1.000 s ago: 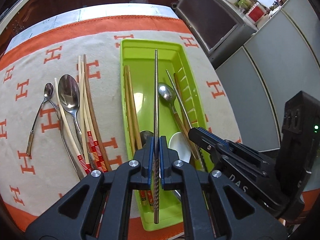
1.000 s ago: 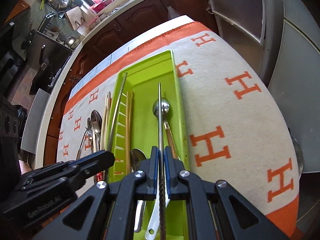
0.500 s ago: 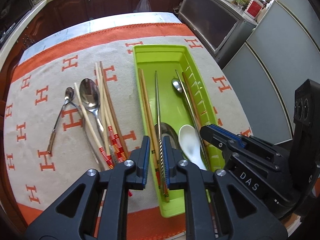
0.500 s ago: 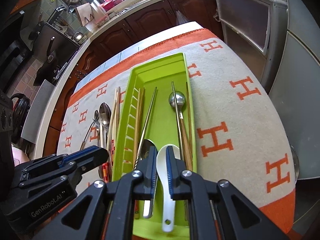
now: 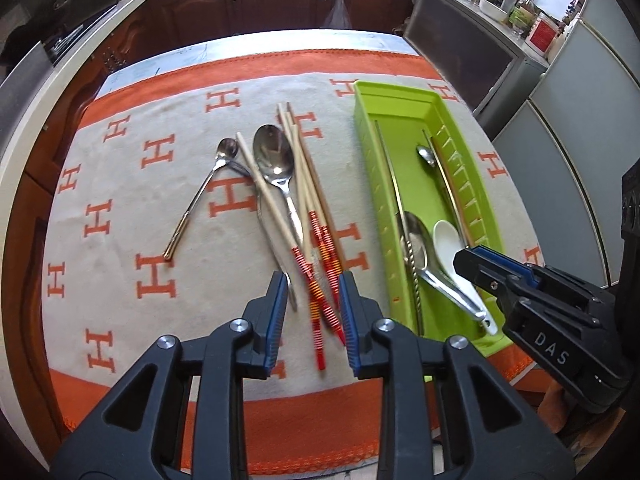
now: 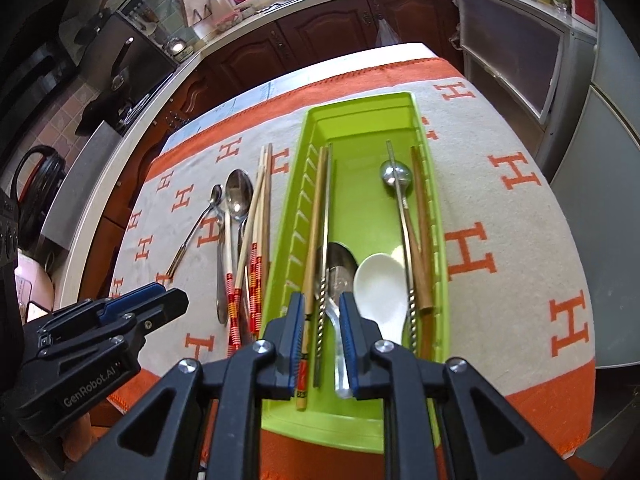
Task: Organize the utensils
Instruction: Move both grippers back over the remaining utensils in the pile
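A lime-green tray (image 5: pixel 490 204) (image 6: pixel 360 101) lies on the right of the cloth. It holds a white ceramic spoon (image 6: pixel 380 292), a large metal spoon (image 5: pixel 418 240), a small spoon (image 6: pixel 394 172), two twisted-handle metal chopsticks (image 6: pixel 327 200) and wooden chopsticks (image 6: pixel 420 208). Left of the tray lie red-banded chopsticks (image 5: pixel 316 240), a big spoon (image 5: pixel 274 156) and a small gold-handled spoon (image 5: pixel 208 192). My left gripper (image 5: pixel 312 280) is open just above the banded chopstick ends, holding nothing. Over the tray's near end, my right gripper (image 6: pixel 321 304) is open and empty.
An orange-bordered beige cloth (image 5: pixel 160 240) with H marks covers the table. Dark wooden cabinets (image 5: pixel 280 0) and a counter stand behind it, and grey cabinet panels (image 5: pixel 580 120) are close on the right. The cloth's near orange border (image 5: pixel 300 420) marks the table's front edge.
Both grippers were shut on metal chopsticks; they opened and the chopsticks now lie in the tray. My left gripper moved left over the loose chopsticks, and both pulled back.
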`<act>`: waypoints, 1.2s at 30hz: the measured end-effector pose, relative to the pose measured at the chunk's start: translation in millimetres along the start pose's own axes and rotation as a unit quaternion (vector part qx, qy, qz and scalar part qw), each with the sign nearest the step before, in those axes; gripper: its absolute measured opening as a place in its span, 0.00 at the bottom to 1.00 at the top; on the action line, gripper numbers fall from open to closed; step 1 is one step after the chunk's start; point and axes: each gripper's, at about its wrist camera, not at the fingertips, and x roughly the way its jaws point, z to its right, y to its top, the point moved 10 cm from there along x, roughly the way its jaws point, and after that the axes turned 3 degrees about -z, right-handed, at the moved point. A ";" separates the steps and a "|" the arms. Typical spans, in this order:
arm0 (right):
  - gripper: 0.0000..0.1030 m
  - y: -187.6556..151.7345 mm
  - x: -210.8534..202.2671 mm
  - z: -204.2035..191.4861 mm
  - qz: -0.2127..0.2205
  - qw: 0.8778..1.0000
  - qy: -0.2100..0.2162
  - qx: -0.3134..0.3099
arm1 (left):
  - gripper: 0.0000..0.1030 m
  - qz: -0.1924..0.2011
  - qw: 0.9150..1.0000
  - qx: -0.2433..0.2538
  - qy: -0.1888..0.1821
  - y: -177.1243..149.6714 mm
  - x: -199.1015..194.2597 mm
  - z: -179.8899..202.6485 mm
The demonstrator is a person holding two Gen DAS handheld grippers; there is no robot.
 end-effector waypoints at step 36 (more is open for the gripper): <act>0.17 79.2 120.3 -123.9 -0.033 0.995 0.018 -0.091 | 0.33 0.032 0.998 -0.047 0.032 79.7 51.1 -152.4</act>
